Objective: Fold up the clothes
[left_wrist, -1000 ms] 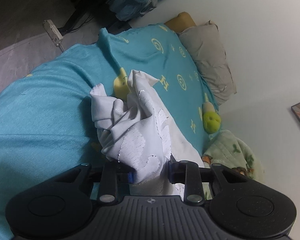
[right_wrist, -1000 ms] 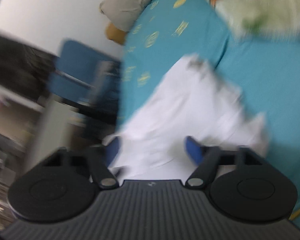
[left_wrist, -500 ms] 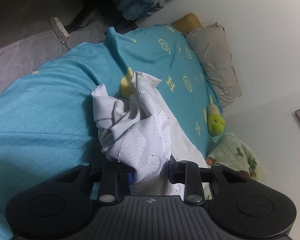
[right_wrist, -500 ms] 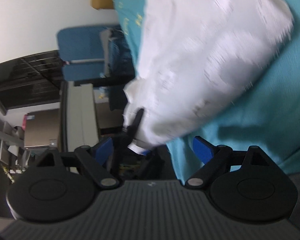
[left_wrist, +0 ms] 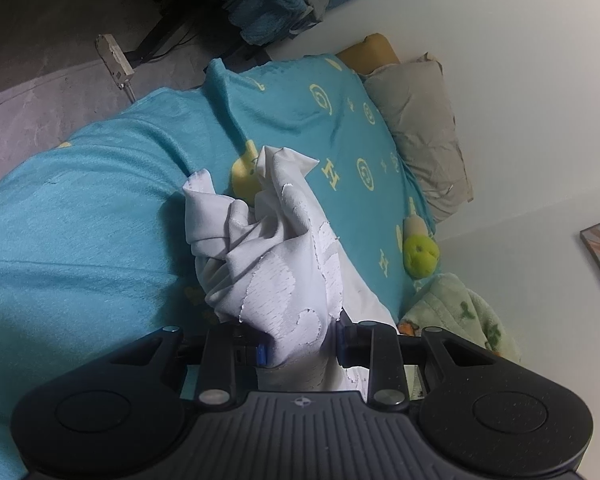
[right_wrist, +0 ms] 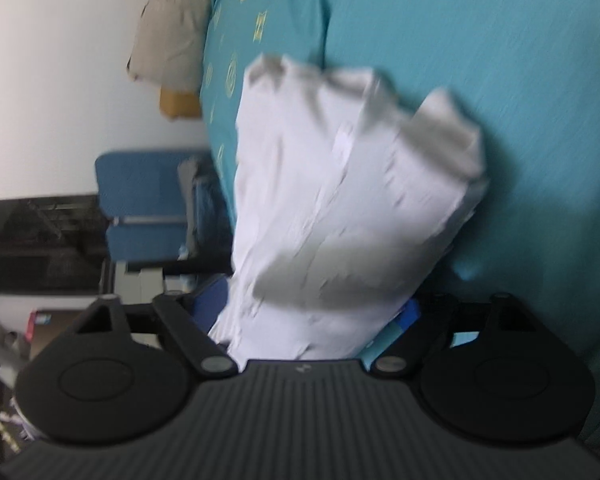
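A white garment (left_wrist: 276, 256) with torn-looking lace patches is bunched up above the teal bed cover (left_wrist: 80, 220). My left gripper (left_wrist: 300, 350) is shut on its lower part and holds it up. In the right wrist view the same white garment (right_wrist: 340, 208) hangs in folds between the blue fingers of my right gripper (right_wrist: 312, 320). The jaws stand wide apart with cloth between them. That view is blurred.
A grey pillow (left_wrist: 420, 128) and a yellow-brown pillow (left_wrist: 368, 46) lie at the head of the bed by the white wall. A green plush toy (left_wrist: 420, 252) and a green patterned blanket (left_wrist: 460, 312) lie beside it. A blue chair (right_wrist: 148, 204) stands past the bed's edge.
My right gripper has swung round from the bed's edge to face the garment, with cloth now between its fingers. My left gripper keeps its hold and has shifted only slightly.
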Demonstrator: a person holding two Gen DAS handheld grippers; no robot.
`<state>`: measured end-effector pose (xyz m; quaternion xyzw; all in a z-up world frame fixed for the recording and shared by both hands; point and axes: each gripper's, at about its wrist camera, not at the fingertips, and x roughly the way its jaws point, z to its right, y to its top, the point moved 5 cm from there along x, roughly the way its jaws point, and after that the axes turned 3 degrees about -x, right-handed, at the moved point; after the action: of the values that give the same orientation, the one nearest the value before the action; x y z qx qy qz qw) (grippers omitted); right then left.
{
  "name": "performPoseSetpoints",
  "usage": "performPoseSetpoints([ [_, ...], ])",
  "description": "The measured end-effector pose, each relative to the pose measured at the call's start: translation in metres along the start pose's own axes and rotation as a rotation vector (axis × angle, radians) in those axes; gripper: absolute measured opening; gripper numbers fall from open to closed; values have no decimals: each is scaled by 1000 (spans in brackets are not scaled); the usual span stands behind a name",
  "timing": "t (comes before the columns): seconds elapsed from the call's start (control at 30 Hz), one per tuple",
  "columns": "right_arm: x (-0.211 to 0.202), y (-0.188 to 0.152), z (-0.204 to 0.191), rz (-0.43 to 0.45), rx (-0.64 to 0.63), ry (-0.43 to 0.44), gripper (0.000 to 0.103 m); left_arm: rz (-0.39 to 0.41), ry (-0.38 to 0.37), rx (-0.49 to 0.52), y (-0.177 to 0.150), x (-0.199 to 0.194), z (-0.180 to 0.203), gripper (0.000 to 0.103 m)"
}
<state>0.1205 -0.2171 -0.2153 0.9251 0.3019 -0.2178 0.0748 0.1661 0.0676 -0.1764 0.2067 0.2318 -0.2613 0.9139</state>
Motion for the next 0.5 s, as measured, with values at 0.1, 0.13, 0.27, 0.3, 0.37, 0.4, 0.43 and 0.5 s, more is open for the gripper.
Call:
performPoseSetpoints([
  [0.1,-2,3,2,29,-10,-34,65,-1,-2,10,1,-2,3,31],
  [0.13,-2,3,2,31,-16,-42,55,-2,-1,16,1,-3,4,30],
  [0.27,-5,0,-11,34,-55,-50,33,-17,8,95,7,-15,26,30],
  [0.3,-9,0,-18,38,-77,-47,31,-21,10,115,9,-18,31,29],
  [0.37,-19,-2,-34,44,-112,-37,30,-22,2,148,11,-29,44,29],
  [0.4,-26,-3,-43,46,-125,-29,30,-24,-7,151,12,-37,51,29],
  [0.43,-33,-4,-52,47,-138,-22,29,-31,-16,146,14,-45,58,29],
  [0.5,-49,-6,-71,47,-159,-16,29,-46,-35,144,15,-60,73,29],
])
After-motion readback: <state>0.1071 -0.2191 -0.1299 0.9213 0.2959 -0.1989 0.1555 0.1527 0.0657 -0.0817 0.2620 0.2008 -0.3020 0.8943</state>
